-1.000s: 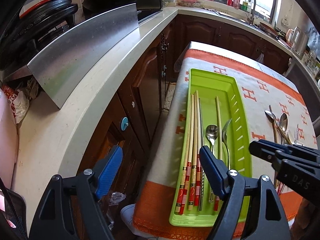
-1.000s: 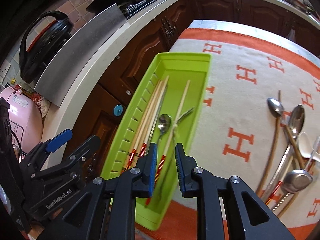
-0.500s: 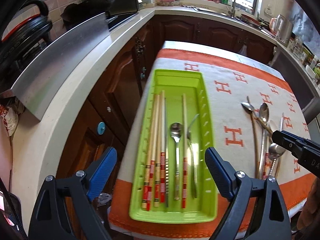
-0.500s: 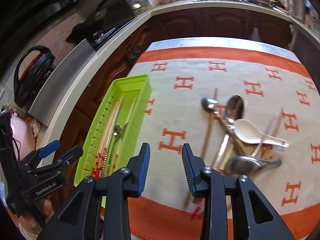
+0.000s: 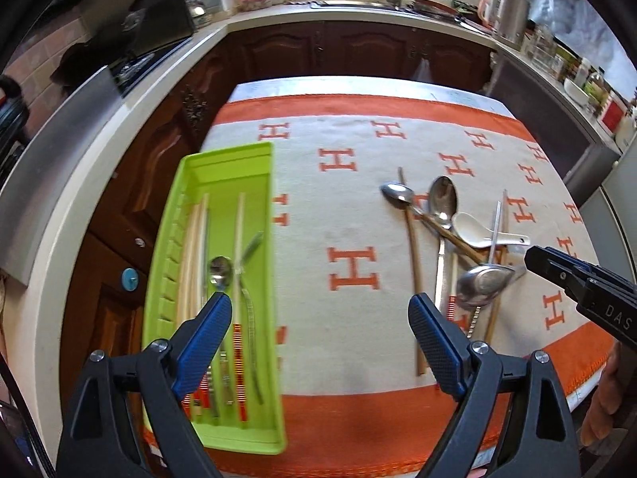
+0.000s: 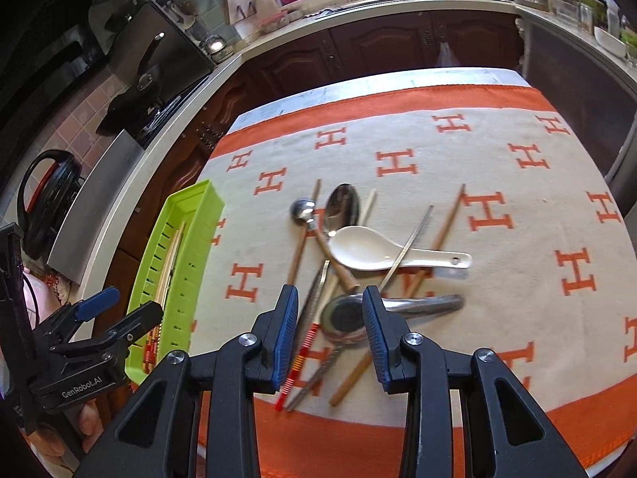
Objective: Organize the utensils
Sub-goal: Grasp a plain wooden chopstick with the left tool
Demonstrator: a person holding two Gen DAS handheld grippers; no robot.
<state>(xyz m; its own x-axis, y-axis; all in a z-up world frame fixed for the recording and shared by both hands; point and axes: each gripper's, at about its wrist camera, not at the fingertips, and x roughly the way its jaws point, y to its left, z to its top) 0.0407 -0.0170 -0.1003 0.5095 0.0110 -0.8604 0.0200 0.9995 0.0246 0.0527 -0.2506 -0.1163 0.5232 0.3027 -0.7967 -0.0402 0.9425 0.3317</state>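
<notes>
A green tray [image 5: 223, 159] lies along the table's left edge and holds chopsticks, a metal spoon [image 5: 221, 271] and a fork. My left gripper [image 5: 318, 318] hovers open over the cloth between the tray and a loose pile of utensils, with nothing between its fingers. The pile includes a white ceramic spoon [image 6: 366, 251], steel spoons [image 6: 342, 203], a small ladle [image 6: 346, 314] and chopsticks. My right gripper [image 6: 329, 302] hangs above the near end of the pile, jaws partly open and touching nothing. In the right wrist view the left gripper [image 6: 127, 306] is beside the tray [image 6: 199, 207].
An orange and cream cloth [image 6: 517, 239] covers the table. A light countertop with a steel panel [image 5: 59, 151] runs along the left, over dark wooden cabinets. A black cooker [image 6: 43, 195] sits at the far left. The sink counter lies beyond the table's far edge.
Both grippers swung right, away from the tray and toward the loose pile. The right gripper's jaws widened from nearly shut. The left jaws opened a little more.
</notes>
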